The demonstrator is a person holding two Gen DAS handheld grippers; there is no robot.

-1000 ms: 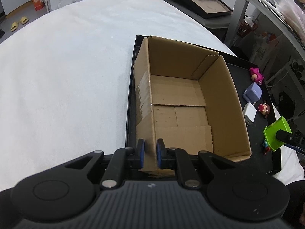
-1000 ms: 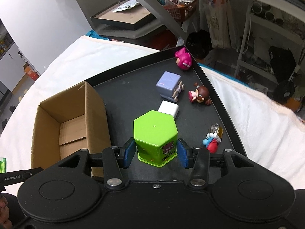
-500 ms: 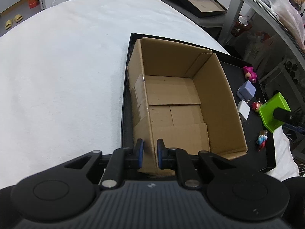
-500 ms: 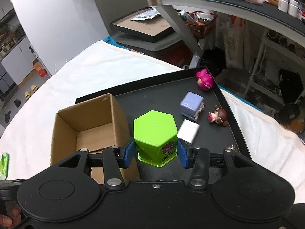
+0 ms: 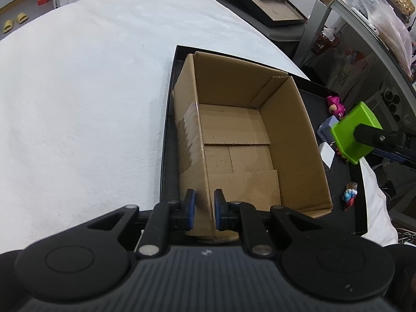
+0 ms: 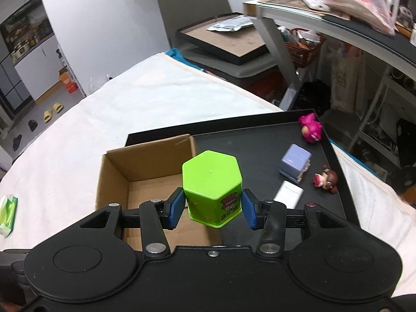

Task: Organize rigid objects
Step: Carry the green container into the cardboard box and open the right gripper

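Green hexagonal tin (image 6: pixel 212 187): held in my right gripper (image 6: pixel 212 208), blue pads pressed on two of its opposite side faces, lifted clear of the black tray (image 6: pixel 260 135). In the right wrist view it hangs over the right wall of the cardboard box (image 6: pixel 145 161); from the left wrist view it looks to be outside that wall, above the tray's open half, so I judge it is not yet over the opening. Orientation: flat hexagonal end toward the camera's far side, printed label on a side face; its axis runs forward along my fingers, tilted a little. The tin is squat, with no marked long axis.

Cardboard box: open, flaps down inside, nothing in it. It stands along the tray's left edge. My left gripper (image 5: pixel 204 208) straddles its near left wall at the near corner, one pad outside and one inside; whether the pads actually pinch the card I cannot tell. Purpose, as I judge it: to steady the box while the tin goes in.

Loose items on the tray's right half:
- pink figure (image 6: pixel 310 128), far right corner;
- lilac block (image 6: pixel 295 162), nearer than the figure;
- white block (image 6: pixel 288 195), just nearer than the lilac block;
- brown-haired figure (image 6: pixel 325 180), by the right edge;
- small red-and-blue figure (image 5: pixel 349 195), near right edge.

Tray rests on a white cloth (image 5: pixel 91 91).
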